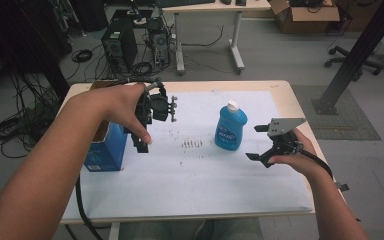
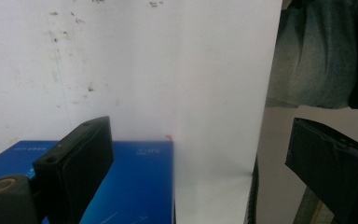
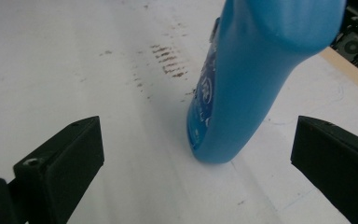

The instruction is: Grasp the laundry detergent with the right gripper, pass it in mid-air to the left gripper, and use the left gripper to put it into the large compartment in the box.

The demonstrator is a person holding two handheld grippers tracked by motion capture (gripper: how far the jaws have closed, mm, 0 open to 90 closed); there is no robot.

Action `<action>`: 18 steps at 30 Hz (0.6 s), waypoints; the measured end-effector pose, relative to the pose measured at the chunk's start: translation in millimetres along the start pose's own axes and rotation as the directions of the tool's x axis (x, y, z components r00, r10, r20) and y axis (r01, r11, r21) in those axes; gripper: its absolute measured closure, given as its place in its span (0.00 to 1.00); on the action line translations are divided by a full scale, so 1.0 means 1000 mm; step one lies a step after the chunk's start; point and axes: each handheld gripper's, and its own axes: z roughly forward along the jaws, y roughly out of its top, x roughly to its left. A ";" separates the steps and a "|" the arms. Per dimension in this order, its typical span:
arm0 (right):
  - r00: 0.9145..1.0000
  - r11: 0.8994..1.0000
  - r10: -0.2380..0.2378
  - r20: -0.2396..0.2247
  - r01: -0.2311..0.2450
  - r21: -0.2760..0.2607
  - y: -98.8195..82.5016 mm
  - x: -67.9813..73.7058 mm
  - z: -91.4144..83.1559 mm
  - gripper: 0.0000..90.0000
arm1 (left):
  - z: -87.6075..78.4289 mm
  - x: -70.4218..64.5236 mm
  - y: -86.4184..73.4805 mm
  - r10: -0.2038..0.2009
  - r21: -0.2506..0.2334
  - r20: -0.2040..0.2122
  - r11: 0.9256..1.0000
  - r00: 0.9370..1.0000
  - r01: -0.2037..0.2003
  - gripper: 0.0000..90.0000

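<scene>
The blue bottle (image 1: 231, 127) stands upright mid-counter (image 1: 290, 95) on the white sheet (image 1: 190, 180). At its 3 o'clock the right hand-held gripper (image 1: 258, 142) hangs with jaws apart, the bottle between them but untouched. The left hand-held gripper (image 1: 145, 131), jaws also apart, hovers at 9 o'clock over the blue box (image 1: 105, 150). Closing off-centre could likely topple the tall bottle.

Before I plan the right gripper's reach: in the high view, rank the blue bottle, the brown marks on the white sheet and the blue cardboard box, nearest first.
From the right gripper:
1. Blue plastic bottle with white cap, just to its left, standing upright.
2. Brown marks, mid-sheet, beyond the bottle.
3. Open blue cardboard box, at the table's left edge, under the left hand.
</scene>
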 end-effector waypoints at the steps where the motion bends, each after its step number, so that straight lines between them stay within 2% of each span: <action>1: 1.000 1.000 0.011 0.000 -0.011 -0.017 -0.002 -0.002 0.002 0.03 | 0.000 -0.001 0.000 0.002 -0.001 -0.001 1.000 1.000 -0.002 0.09; 13: 0.997 0.992 0.071 0.026 -0.068 -0.105 -0.014 -0.013 0.022 0.01 | 0.001 -0.002 0.001 0.004 0.001 -0.001 1.000 1.000 -0.004 0.09; 18: 0.996 0.989 0.088 0.029 -0.084 -0.120 -0.017 -0.016 0.028 0.01 | -0.002 -0.005 -0.001 0.009 0.000 -0.002 1.000 1.000 -0.009 0.09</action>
